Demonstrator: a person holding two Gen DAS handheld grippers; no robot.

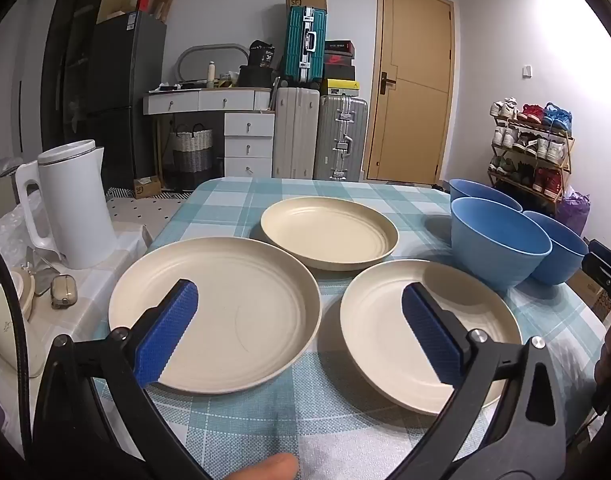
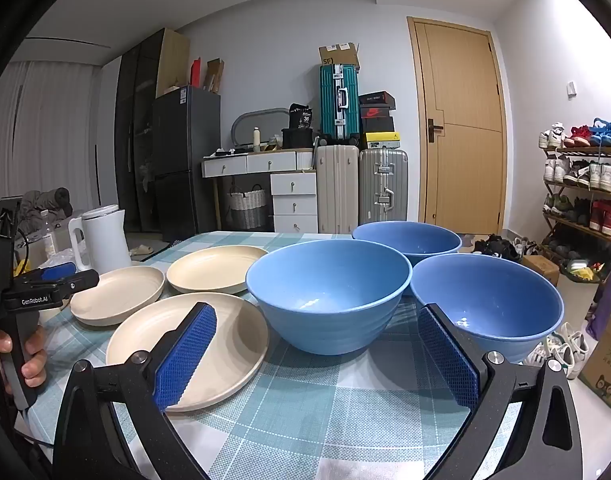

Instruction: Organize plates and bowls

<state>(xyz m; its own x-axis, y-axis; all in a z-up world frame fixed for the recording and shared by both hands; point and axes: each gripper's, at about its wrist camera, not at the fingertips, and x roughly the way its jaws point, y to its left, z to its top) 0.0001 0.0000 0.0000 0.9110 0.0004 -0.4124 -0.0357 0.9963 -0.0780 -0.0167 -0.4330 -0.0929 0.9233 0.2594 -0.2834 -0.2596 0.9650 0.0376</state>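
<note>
Three cream plates lie apart on the checked tablecloth: a near left plate (image 1: 213, 316), a near right plate (image 1: 429, 332) and a far plate (image 1: 329, 232). Three blue bowls (image 1: 497, 240) stand in a cluster at the right. My left gripper (image 1: 299, 308) is open and empty, hovering above the two near plates. In the right wrist view my right gripper (image 2: 317, 340) is open and empty, just in front of the nearest bowl (image 2: 327, 292), with a second bowl (image 2: 485, 300) to the right, a third (image 2: 407, 240) behind, and a plate (image 2: 193, 348) under its left finger.
A white kettle (image 1: 71, 208) and small items stand on a side surface left of the table (image 1: 265, 420). The table's right edge runs close past the bowls. Suitcases, drawers, a door and a shoe rack (image 2: 581, 188) stand beyond.
</note>
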